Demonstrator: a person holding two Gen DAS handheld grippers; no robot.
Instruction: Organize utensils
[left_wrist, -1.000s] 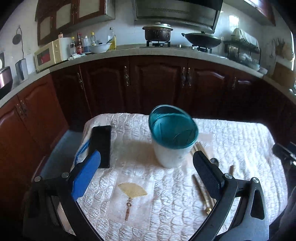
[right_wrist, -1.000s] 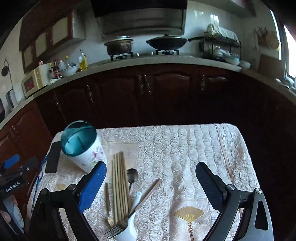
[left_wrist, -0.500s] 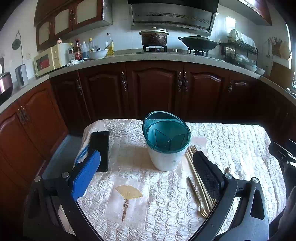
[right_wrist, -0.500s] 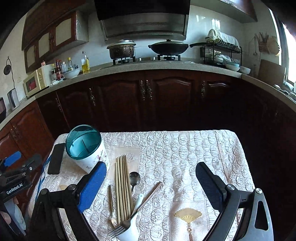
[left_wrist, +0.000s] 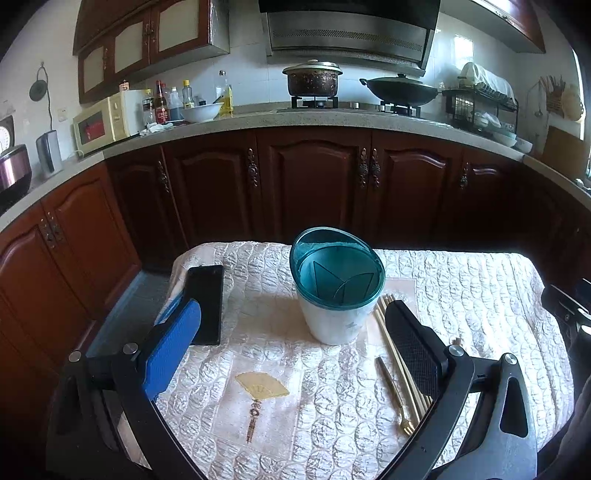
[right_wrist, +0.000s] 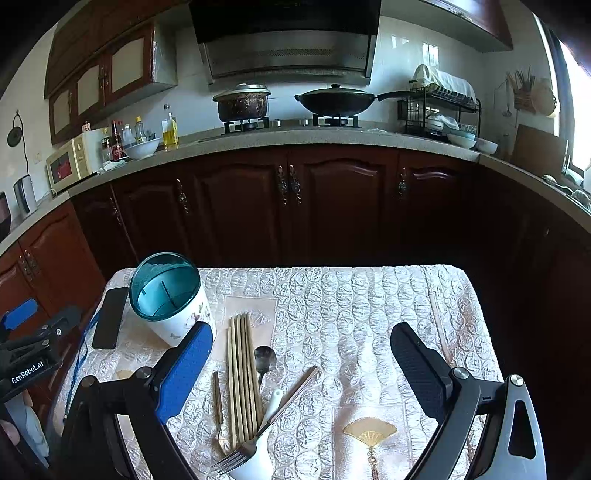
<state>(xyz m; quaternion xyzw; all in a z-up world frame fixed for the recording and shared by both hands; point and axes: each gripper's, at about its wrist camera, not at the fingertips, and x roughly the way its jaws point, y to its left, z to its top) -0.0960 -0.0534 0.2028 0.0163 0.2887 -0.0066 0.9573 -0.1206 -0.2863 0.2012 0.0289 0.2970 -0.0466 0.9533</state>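
A white utensil holder with a teal divided rim stands on the quilted tablecloth; it also shows in the right wrist view. Beside it lie a bundle of chopsticks, a dark spoon, a gold fork, a silver fork and a white spoon. The gold fork and chopsticks show in the left wrist view. My left gripper is open and empty in front of the holder. My right gripper is open and empty above the utensils.
A black phone lies at the table's left edge, also seen in the right wrist view. Dark wood cabinets and a counter with a pot and wok stand behind the table.
Both grippers have drawn back and risen a little, so the holder and utensils look farther away. Both stay open and empty.
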